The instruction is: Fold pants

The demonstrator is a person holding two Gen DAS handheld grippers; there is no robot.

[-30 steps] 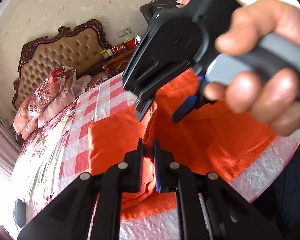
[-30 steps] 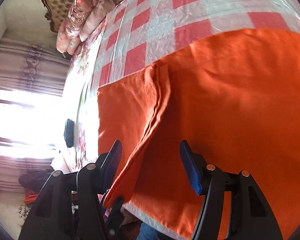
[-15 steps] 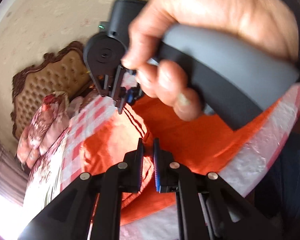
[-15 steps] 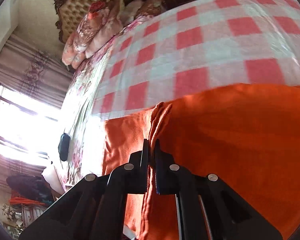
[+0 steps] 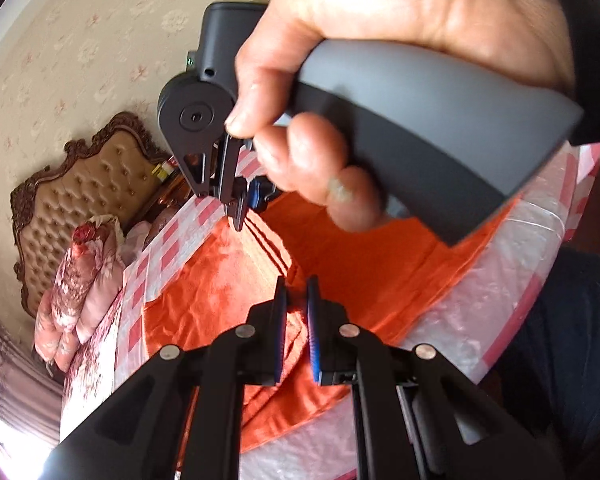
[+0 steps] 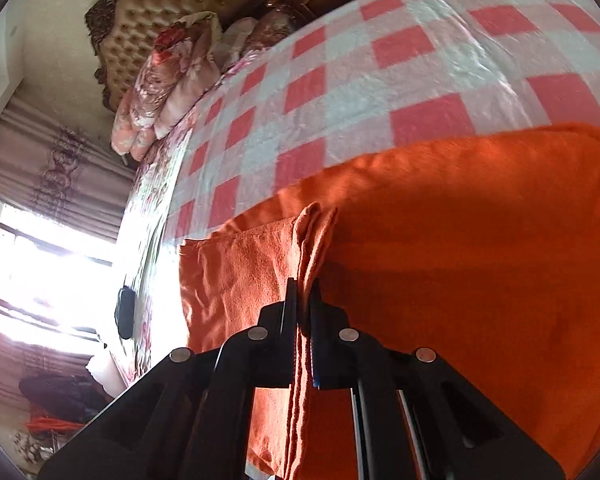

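Observation:
The orange pants (image 5: 372, 280) lie spread on a red-and-white checked bedcover (image 6: 340, 92). My left gripper (image 5: 296, 300) is shut on a bunched edge of the pants near the bed's front edge. My right gripper (image 6: 303, 292) is shut on a raised hem fold of the pants (image 6: 460, 260). In the left wrist view the right gripper (image 5: 240, 216) shows held in a hand, pinching the hem farther up the bed and lifting it.
A tufted brown headboard (image 5: 80, 184) and floral folded quilts (image 6: 168, 76) stand at the bed's far end. A bright window with curtains (image 6: 40, 272) is at the side. A small dark object (image 6: 125, 312) lies near the bed's edge.
My right gripper has shut on the pants hem and lifted it away from the left gripper, up the bed. My left gripper stays shut on the cloth.

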